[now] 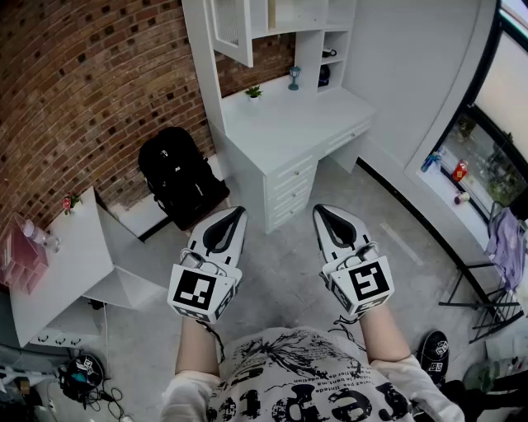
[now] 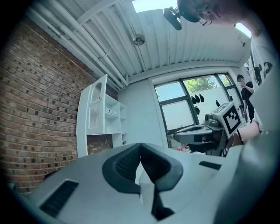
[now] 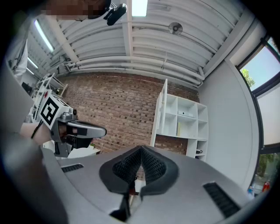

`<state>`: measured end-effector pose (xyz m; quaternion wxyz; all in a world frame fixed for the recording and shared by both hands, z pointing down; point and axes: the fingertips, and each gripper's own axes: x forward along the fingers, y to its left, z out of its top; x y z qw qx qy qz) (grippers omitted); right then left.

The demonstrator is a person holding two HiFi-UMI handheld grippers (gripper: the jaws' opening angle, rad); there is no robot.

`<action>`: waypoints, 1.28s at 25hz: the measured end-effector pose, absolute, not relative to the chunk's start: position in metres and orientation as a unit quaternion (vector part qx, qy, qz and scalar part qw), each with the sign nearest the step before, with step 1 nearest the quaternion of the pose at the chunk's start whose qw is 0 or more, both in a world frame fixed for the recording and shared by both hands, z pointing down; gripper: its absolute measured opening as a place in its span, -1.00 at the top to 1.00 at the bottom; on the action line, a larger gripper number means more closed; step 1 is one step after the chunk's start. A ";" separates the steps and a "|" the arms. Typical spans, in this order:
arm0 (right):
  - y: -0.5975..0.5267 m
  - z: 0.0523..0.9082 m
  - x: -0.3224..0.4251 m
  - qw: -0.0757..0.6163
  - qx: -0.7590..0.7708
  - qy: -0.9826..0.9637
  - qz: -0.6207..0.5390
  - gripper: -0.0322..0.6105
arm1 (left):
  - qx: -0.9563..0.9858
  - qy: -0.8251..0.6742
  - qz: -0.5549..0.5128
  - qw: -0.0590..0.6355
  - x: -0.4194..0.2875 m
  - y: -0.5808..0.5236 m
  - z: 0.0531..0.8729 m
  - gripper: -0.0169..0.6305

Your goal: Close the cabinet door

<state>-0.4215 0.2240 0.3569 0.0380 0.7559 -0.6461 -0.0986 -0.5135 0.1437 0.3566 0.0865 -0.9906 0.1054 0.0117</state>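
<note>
**Cabinet door standing open, both tools shut and well back from it**

Cabinet door (image 1: 233, 29): white frame with a pale panel. It is swung wide out from the left side of the white shelf unit (image 1: 309, 16) against the far wall. The open compartments behind it are in plain sight.

Worktop (image 1: 289, 124): white and set below the shelves, with a stack of drawers (image 1: 293, 185) under its front. A small potted plant (image 1: 254, 92) and a blue stemmed cup (image 1: 294, 77) stand near its back edge.

Left tool (image 1: 235, 216): held roughly level in front of the person, over the grey floor (image 1: 272, 264). Its dark ribbed pads (image 2: 127, 164) are pressed together at the tips with nothing between them. It is well apart from the door.

Right tool (image 1: 323, 214): beside the left one, apart from it and at about the same height. Its pads (image 3: 129, 166) likewise meet at the tips and grip nothing.

Surroundings: a red brick wall (image 1: 74, 99) runs to the left of the shelf unit. A black backpack (image 1: 177, 177) sits on the floor against it, just beside the drawers. A second white worktop (image 1: 66, 255) is at the far left, and dark-framed windows (image 1: 495, 124) are on the right.
</note>
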 end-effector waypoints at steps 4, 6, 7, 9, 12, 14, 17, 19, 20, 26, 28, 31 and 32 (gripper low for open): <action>0.219 0.366 -0.419 0.054 0.758 -0.645 -0.080 0.86 | -0.991 0.101 0.010 0.084 -0.512 0.137 0.359 0.91; 0.215 0.366 -0.420 0.055 0.757 -0.646 -0.081 0.86 | -0.991 0.099 0.010 0.084 -0.512 0.133 0.359 0.91; 0.214 0.366 -0.420 0.054 0.758 -0.645 -0.081 0.86 | -0.992 0.099 0.010 0.083 -0.512 0.131 0.359 0.91; 0.210 0.366 -0.420 0.050 0.759 -0.644 -0.081 0.86 | -0.992 0.097 0.011 0.082 -0.512 0.126 0.359 0.91; 0.203 0.366 -0.419 0.036 0.764 -0.639 -0.078 0.86 | -0.993 0.083 0.018 0.081 -0.510 0.121 0.360 0.91; 0.197 0.367 -0.417 0.031 0.770 -0.632 -0.076 0.85 | -0.994 0.062 0.037 0.081 -0.505 0.120 0.357 0.67; 0.188 0.371 -0.413 0.044 0.774 -0.626 -0.081 0.85 | -0.994 0.039 0.062 0.079 -0.498 0.118 0.352 -0.20; 0.182 0.374 -0.409 0.047 0.775 -0.625 -0.082 0.85 | -0.994 0.040 0.061 0.079 -0.491 0.110 0.353 -0.20; 0.179 0.374 -0.407 0.045 0.775 -0.625 -0.081 0.85 | -0.994 0.043 0.057 0.082 -0.487 0.106 0.353 -0.20; 0.145 0.370 -0.375 0.036 0.757 -0.646 -0.096 0.85 | -0.992 0.065 0.046 0.095 -0.450 0.073 0.351 -0.20; 0.130 0.375 -0.349 0.037 0.746 -0.658 -0.096 0.85 | -0.990 0.087 0.044 0.098 -0.427 0.057 0.351 -0.20; 0.111 0.381 -0.300 0.035 0.728 -0.678 -0.099 0.85 | -0.987 0.118 0.047 0.094 -0.384 0.037 0.353 -0.20; 0.105 0.381 -0.282 0.033 0.721 -0.685 -0.099 0.85 | -0.986 0.129 0.049 0.092 -0.369 0.032 0.352 -0.20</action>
